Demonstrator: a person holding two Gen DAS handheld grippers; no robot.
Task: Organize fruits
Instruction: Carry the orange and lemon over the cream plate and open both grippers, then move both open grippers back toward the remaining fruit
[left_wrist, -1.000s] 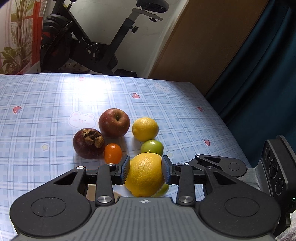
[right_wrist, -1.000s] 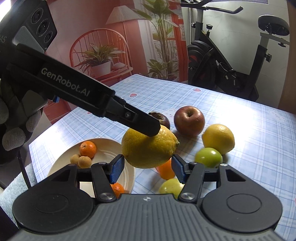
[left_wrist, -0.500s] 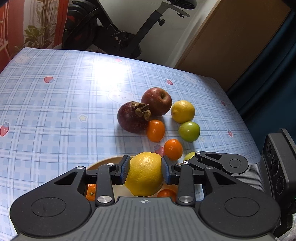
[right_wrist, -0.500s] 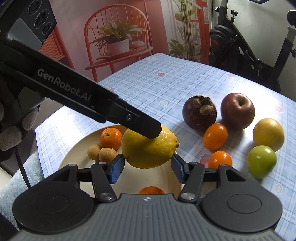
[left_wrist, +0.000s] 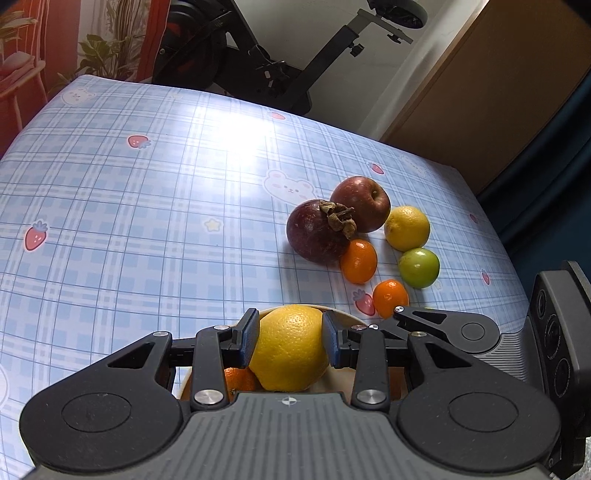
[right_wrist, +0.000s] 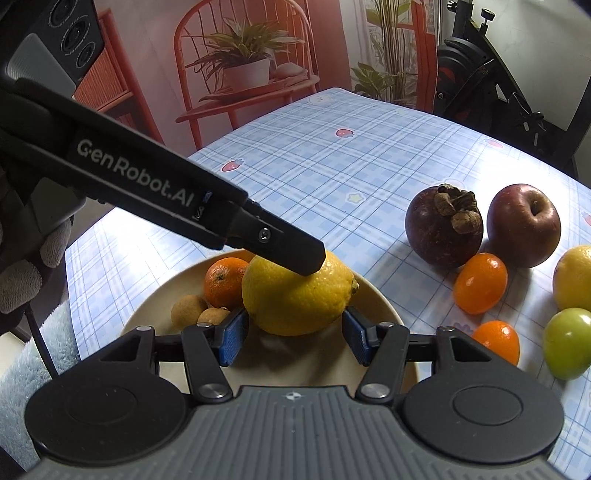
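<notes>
the left gripper (left_wrist: 290, 341) is clamped on the lemon (left_wrist: 290, 349), which hangs just above the plate (right_wrist: 373, 295) directly below it. the lemon's long axis runs across the right gripper (right_wrist: 295, 338), whose jaws stand apart and empty just short of it. likely next: lower and release.

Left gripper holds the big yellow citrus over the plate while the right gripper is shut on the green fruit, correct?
Not quite. The right gripper is open and empty; the green fruit lies on the tablecloth, per the right wrist view. The left gripper does hold the yellow citrus over the plate.
</notes>
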